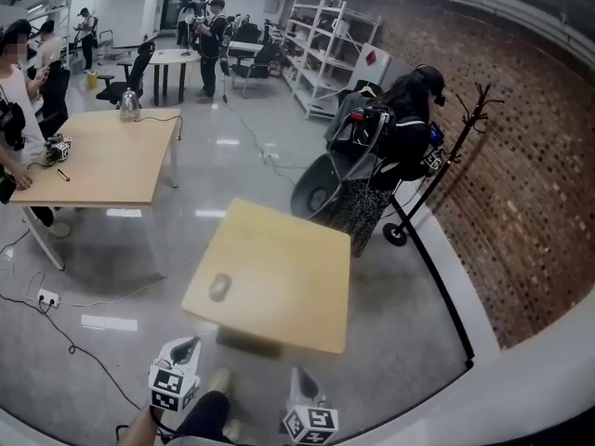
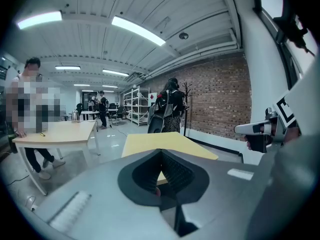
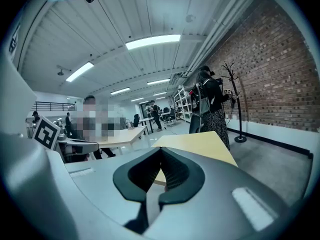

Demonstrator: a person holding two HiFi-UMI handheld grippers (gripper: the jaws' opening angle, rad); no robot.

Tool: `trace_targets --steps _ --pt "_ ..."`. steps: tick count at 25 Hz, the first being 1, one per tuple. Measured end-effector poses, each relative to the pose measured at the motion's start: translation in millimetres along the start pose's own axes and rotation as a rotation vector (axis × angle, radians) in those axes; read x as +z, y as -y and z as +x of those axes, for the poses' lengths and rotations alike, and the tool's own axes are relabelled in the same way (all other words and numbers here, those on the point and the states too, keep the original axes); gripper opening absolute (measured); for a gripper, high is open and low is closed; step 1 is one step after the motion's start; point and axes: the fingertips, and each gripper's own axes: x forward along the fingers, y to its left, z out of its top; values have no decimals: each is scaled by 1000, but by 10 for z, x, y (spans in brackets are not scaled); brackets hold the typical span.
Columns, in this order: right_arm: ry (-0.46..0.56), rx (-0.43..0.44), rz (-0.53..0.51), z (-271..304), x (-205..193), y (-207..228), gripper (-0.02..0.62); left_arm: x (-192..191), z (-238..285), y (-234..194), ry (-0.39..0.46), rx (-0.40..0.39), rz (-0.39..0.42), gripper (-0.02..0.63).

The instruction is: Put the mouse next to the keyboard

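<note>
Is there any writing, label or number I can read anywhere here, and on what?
No readable words or numbers anywhere.
Left cube, right cube: black-and-white square patterns, not letters.
Red sign by the shelves: too small to read.

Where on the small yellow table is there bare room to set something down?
The small table is bare from the mouse near its left edge across to the right and far edges. Only that left spot is taken.
</note>
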Motion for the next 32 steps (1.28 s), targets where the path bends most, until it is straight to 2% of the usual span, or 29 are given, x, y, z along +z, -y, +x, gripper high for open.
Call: trace_targets --steps 18,32 --pt "-35 12 5 1019 331 438 14 302 1063 -281 -23 4 -12 0" --pt "-80 -28 36 1637 323 646 14 218 1761 -417 -105 -50 -10 0"
